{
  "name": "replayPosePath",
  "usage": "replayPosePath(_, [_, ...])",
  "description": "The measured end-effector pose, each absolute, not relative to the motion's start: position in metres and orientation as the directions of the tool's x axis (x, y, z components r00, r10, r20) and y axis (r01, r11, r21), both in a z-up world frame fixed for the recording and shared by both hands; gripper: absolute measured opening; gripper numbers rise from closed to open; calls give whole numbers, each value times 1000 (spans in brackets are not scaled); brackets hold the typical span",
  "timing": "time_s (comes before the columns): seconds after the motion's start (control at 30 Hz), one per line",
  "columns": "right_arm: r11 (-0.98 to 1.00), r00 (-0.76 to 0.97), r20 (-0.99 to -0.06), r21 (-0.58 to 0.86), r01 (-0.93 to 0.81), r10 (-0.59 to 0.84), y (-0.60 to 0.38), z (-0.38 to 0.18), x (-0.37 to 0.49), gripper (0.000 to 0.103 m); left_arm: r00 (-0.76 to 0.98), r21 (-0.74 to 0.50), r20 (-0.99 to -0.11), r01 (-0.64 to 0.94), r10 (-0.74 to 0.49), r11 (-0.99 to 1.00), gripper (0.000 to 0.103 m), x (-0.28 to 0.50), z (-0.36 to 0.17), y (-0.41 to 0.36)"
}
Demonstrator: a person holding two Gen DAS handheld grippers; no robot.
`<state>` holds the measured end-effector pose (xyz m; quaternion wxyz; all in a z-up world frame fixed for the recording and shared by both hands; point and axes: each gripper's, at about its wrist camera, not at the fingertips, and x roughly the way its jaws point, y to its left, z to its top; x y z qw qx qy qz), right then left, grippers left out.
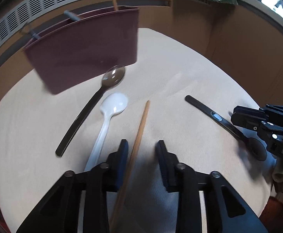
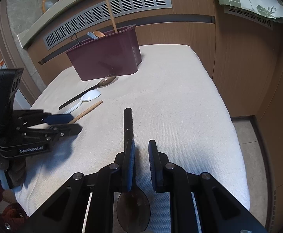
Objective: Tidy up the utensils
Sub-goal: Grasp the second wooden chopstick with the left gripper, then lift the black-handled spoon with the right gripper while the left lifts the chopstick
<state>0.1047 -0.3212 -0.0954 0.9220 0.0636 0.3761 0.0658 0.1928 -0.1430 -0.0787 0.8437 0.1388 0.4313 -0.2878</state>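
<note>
The maroon caddy (image 1: 87, 50) stands far left on the bench (image 1: 180, 77), with a smoky spoon (image 1: 91, 104) and a white spoon (image 1: 112, 104) loose before it. The wooden chopstick (image 1: 141, 124) runs between the jaws of the left gripper (image 1: 141, 151); whether it is clamped cannot be told. It should be centred on both pads before lifting. At right, the right gripper (image 2: 141, 145) stands narrowly released, with the black spoon (image 1: 215, 116) against one pad only.

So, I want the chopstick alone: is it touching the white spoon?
Apart. The left wrist view shows bare cloth between chopstick and white spoon.
</note>
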Motion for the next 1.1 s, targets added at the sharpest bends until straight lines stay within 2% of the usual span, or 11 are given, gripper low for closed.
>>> replayPosePath(0.13, [983,713,-680,166,-78,171,-321,-96,104,14,446,-46,-808,603,-385,796,17,198,-78,-145])
replayPosePath(0.27, [983,708,-682,155,-104,182,-318,-94,104,15,485,-60,-786,559,-385,827,6,190,-77,-134])
replayPosePath(0.43, [981,693,-708,-1,-196,138,-300,-87,107,19,558,-144,-716,470,-420,871,6,173,-63,-99])
replayPosePath(0.63, [977,631,-766,-24,-211,117,-290,-91,129,19,600,-276,-655,374,-459,885,6,161,-49,-58])
replayPosePath(0.93, [968,569,-815,-42,-245,109,-277,-97,156,24,595,-372,-621,349,-510,860,6,159,-50,-45])
replayPosePath(1.1, [969,586,-802,-40,-245,114,-273,-97,165,21,587,-380,-628,341,-511,860,6,159,-54,-43])
